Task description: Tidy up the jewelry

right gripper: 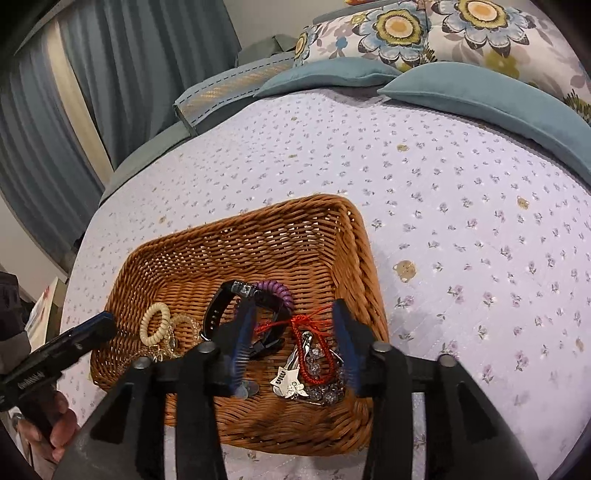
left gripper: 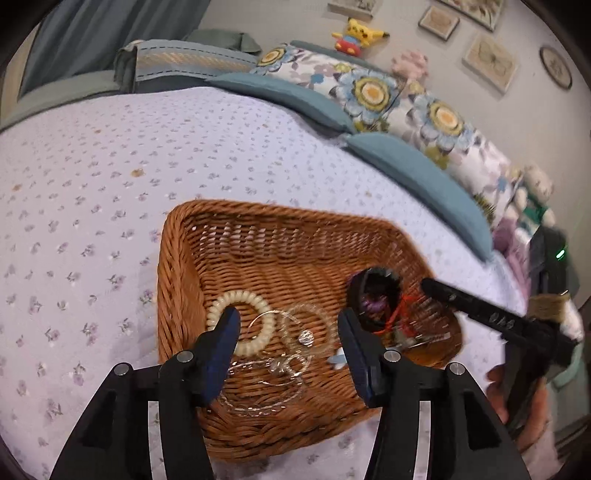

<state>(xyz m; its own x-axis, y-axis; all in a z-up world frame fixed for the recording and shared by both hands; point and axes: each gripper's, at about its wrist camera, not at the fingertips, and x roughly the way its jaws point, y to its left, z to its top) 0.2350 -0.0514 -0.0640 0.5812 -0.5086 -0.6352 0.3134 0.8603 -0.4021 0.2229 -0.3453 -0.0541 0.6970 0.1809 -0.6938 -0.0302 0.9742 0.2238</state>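
A brown wicker basket [left gripper: 184,280] [right gripper: 354,236] sits on the bed and holds jewelry. In it lie a cream coil hair tie [left gripper: 258,332] [right gripper: 157,323], clear bangles and silver chains [left gripper: 295,354], a black watch band [right gripper: 221,306], a purple coil tie [right gripper: 277,291], a red cord bracelet [right gripper: 314,354] and a silver star charm [right gripper: 282,380]. My left gripper [left gripper: 288,325] is open and empty, just above the bangles. My right gripper [right gripper: 295,321] is open and empty, over the red cord. The right gripper also shows in the left wrist view [left gripper: 428,286].
The basket rests on a lilac flowered bedspread [left gripper: 92,221] [right gripper: 480,240]. Blue pillows [left gripper: 424,173] and floral cushions [left gripper: 369,92] line the far edge. Blue curtains [right gripper: 129,74] hang at the left. Framed pictures and a yellow plush toy [left gripper: 358,35] are by the wall.
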